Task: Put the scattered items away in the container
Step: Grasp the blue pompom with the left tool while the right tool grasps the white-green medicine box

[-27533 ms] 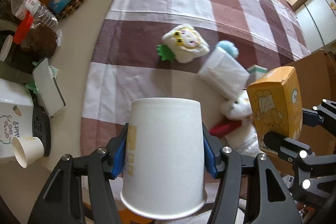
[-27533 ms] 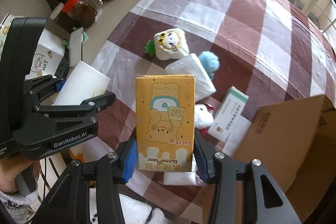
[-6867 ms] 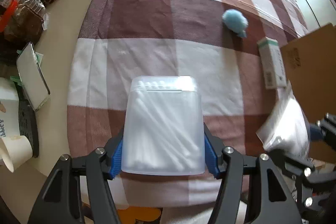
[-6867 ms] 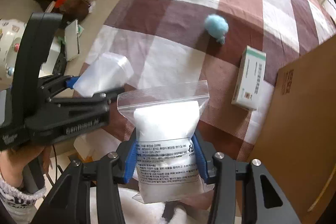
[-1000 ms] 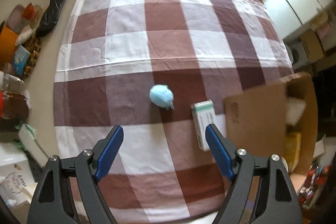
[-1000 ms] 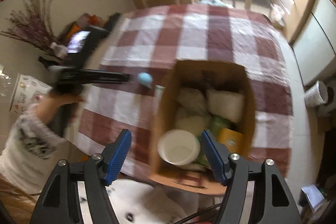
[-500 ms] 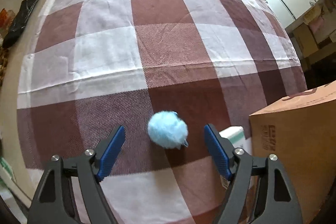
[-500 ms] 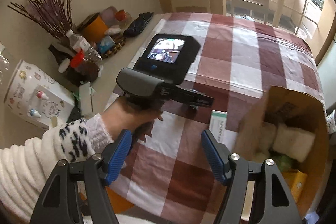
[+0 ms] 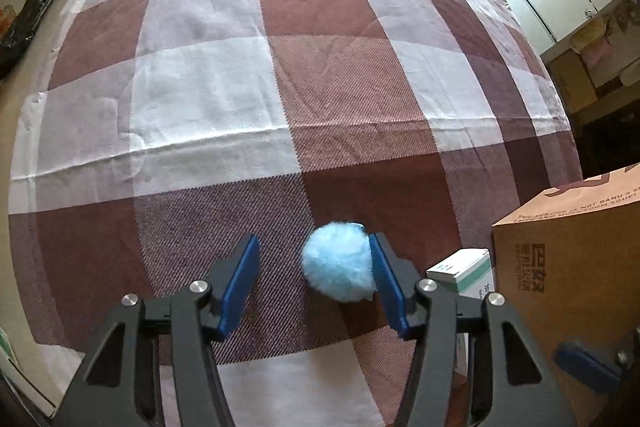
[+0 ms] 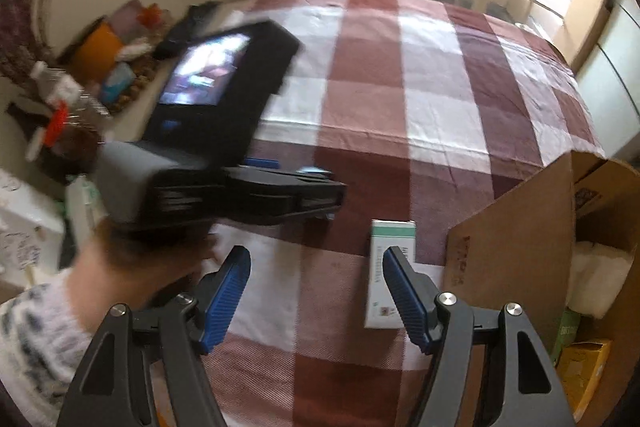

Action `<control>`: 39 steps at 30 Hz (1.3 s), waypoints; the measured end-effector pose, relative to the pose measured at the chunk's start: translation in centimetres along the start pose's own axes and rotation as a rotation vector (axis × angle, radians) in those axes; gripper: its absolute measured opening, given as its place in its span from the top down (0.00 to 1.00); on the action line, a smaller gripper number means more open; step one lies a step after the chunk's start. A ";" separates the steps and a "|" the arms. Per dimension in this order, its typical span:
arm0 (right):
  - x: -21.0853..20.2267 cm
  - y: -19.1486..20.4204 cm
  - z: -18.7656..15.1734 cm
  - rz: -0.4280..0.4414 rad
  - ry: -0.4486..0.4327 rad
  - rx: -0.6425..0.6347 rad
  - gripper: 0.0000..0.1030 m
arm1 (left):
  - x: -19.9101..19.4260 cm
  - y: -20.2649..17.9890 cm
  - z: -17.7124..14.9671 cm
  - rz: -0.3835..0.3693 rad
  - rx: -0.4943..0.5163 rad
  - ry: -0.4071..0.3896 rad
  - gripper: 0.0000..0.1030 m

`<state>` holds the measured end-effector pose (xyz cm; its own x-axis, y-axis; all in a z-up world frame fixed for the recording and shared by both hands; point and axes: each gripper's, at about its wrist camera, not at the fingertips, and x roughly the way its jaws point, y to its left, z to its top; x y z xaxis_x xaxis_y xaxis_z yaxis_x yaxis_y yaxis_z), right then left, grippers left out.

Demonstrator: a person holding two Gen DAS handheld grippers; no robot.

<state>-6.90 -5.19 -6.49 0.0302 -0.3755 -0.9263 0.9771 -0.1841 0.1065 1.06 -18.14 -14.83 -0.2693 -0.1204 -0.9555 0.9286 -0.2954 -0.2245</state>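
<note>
The left gripper (image 9: pixel 312 279), at the bottom centre of its own view, is closing around a fluffy light-blue pompom (image 9: pixel 338 261): the ball touches the right-hand blue pad (image 9: pixel 386 283), while a gap remains to the other pad, so it is not yet clamped. The pompom lies on the red-and-white checked tablecloth (image 9: pixel 248 99). Just right of it sits a small white-and-green carton (image 9: pixel 464 271), beside the brown cardboard box (image 9: pixel 568 267) at the frame's right edge.

The right gripper (image 10: pixel 316 291), low in its view, stands open with nothing between its blue pads. The carton (image 10: pixel 386 263) lies partly behind its right finger, next to the box (image 10: pixel 516 239). At centre left, a hand (image 10: pixel 132 259) in a speckled white sleeve (image 10: pixel 36 335) holds the left gripper.
</note>
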 end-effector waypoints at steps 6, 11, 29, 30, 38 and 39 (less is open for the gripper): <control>3.4 -0.9 0.2 -0.083 0.079 0.001 0.31 | -0.3 0.3 -0.3 -0.013 0.022 -0.005 0.47; 5.3 -0.7 0.4 -0.179 0.108 -0.025 0.31 | 0.1 0.4 -0.1 -0.029 0.033 -0.009 0.48; 10.0 -2.1 -0.1 -0.177 0.247 0.050 0.32 | -1.2 0.7 -0.7 -0.100 0.030 0.028 0.77; 9.9 -1.9 -0.2 -0.173 0.246 0.041 0.37 | -1.3 0.8 -0.8 -0.098 0.031 0.030 0.77; 9.1 -0.6 -0.7 -0.061 0.252 0.013 0.64 | -1.9 2.5 -1.7 -0.116 -0.015 0.052 0.85; 8.9 -0.6 -0.7 -0.049 0.251 0.021 0.64 | -1.9 2.5 -1.9 -0.116 -0.017 0.054 0.86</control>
<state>-7.11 -7.77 -15.09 0.0369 -0.1293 -0.9909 0.9743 -0.2160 0.0645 4.43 -16.88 -13.90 -0.3615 -0.0354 -0.9317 0.8963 -0.2885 -0.3368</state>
